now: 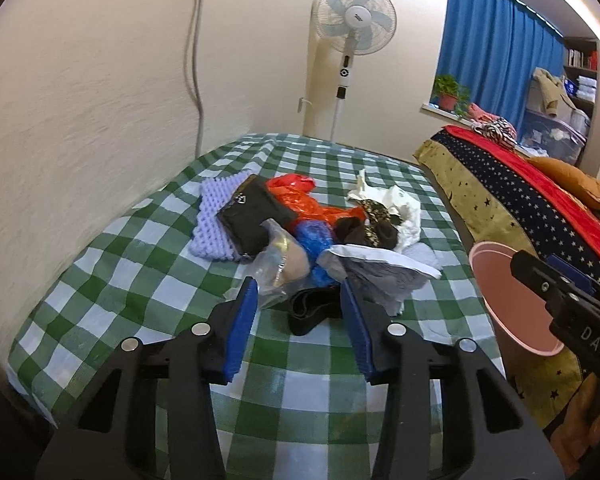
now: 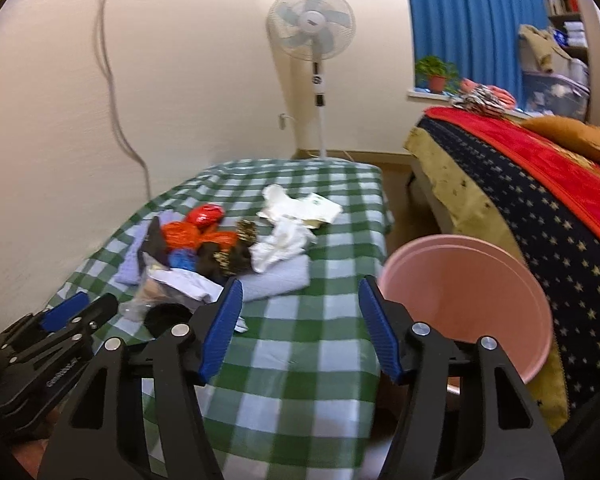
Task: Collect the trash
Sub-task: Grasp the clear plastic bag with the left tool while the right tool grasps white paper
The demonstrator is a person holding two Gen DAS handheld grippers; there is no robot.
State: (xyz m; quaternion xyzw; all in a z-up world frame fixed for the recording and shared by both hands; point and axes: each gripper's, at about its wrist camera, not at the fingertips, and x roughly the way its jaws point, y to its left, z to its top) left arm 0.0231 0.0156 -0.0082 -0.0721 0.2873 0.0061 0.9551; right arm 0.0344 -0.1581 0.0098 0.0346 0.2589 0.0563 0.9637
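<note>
A heap of trash lies on the green checked table [image 1: 148, 264]: an orange plastic bag [image 1: 300, 196], a blue bag [image 1: 316, 240], a clear bag [image 1: 276, 268], white crumpled paper [image 1: 400, 208], a black band [image 1: 312, 312] and a grey-white wrapper [image 1: 376, 272]. My left gripper [image 1: 298, 304] is open, its jaws to either side of the black band, just short of the heap. A pink bin [image 2: 468, 296] stands at the table's right edge. My right gripper [image 2: 300, 312] is open and empty, over the table, just left of the bin.
A purple foam sheet [image 1: 216, 216] and a black pouch [image 1: 252, 216] lie left of the heap. A bed with a star-patterned cover [image 1: 520, 200] runs along the right. A standing fan [image 1: 354, 12] is beyond the table. The wall [image 1: 80, 120] bounds the left side.
</note>
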